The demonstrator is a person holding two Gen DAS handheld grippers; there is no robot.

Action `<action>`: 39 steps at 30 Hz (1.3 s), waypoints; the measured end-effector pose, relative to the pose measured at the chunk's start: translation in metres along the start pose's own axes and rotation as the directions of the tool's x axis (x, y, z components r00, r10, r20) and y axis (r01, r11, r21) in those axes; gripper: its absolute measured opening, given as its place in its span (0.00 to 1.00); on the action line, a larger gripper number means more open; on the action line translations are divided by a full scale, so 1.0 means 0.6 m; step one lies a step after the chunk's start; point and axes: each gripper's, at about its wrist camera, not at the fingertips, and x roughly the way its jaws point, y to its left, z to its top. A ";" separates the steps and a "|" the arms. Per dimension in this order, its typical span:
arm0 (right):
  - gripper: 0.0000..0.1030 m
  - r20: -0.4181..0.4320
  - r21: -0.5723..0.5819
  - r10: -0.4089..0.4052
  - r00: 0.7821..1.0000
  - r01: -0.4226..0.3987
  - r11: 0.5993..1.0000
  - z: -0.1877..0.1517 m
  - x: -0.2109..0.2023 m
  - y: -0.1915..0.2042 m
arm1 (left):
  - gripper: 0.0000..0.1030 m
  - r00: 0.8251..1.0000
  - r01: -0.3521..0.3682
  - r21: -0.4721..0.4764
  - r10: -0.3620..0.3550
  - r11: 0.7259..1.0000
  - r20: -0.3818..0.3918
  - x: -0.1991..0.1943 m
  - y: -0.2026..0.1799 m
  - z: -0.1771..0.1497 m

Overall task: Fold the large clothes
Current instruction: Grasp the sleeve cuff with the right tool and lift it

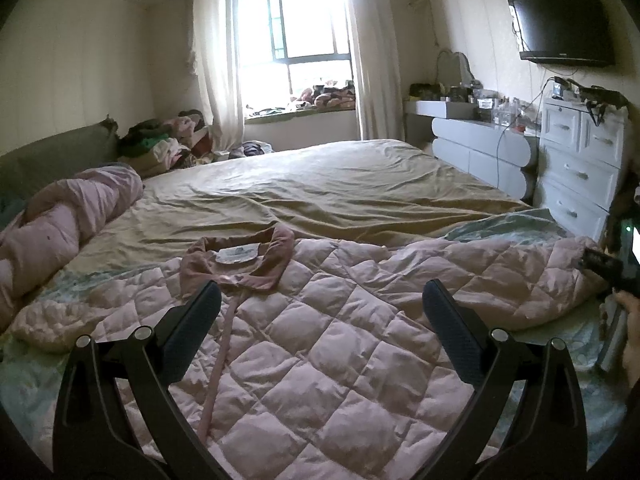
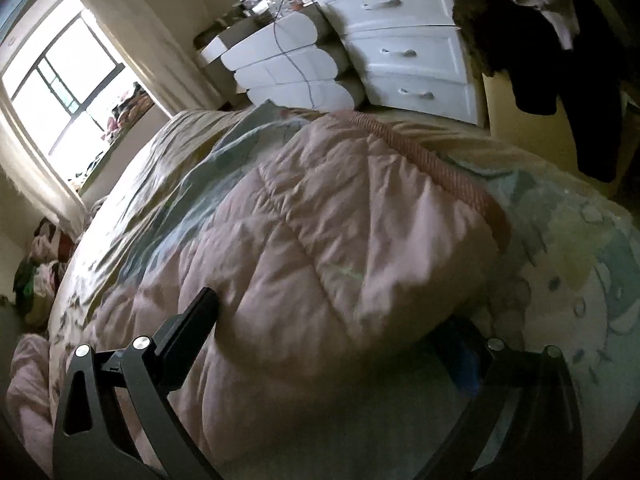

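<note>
A pink quilted jacket (image 1: 320,340) lies spread flat on the bed with its darker pink collar (image 1: 240,256) and white label towards the window. My left gripper (image 1: 322,288) hovers open just above the jacket's chest, below the collar, with nothing between its fingers. The jacket's right sleeve (image 2: 340,232), with a ribbed cuff (image 2: 432,160), bulges between the wide-apart fingers of my right gripper (image 2: 332,312), which stands open. One of its fingers (image 2: 460,352) sits partly under the sleeve. In the left wrist view the right gripper (image 1: 604,268) shows at the sleeve's end.
The bed has an olive sheet (image 1: 320,184) and a pale green patterned cover (image 2: 580,280) under the jacket. A rolled pink quilt (image 1: 60,224) lies at the left. White drawers (image 1: 580,160) stand to the right, a clothes pile (image 1: 168,140) by the window.
</note>
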 end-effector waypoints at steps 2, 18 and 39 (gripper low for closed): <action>0.89 -0.005 -0.022 -0.021 1.000 0.021 1.000 0.007 0.010 0.007 | 0.92 1.000 0.000 0.002 0.000 1.000 0.004 0.000 -0.003 0.000; 0.20 0.186 -0.226 -0.058 0.981 0.101 0.969 -0.015 -0.051 0.072 | 0.92 1.000 -0.020 -0.013 0.020 1.000 0.005 -0.001 0.011 0.001; 0.21 0.425 -0.779 0.203 0.882 0.242 0.578 -0.336 -0.259 0.626 | 0.92 0.960 -0.274 -0.135 0.280 0.952 0.026 -0.031 0.367 0.031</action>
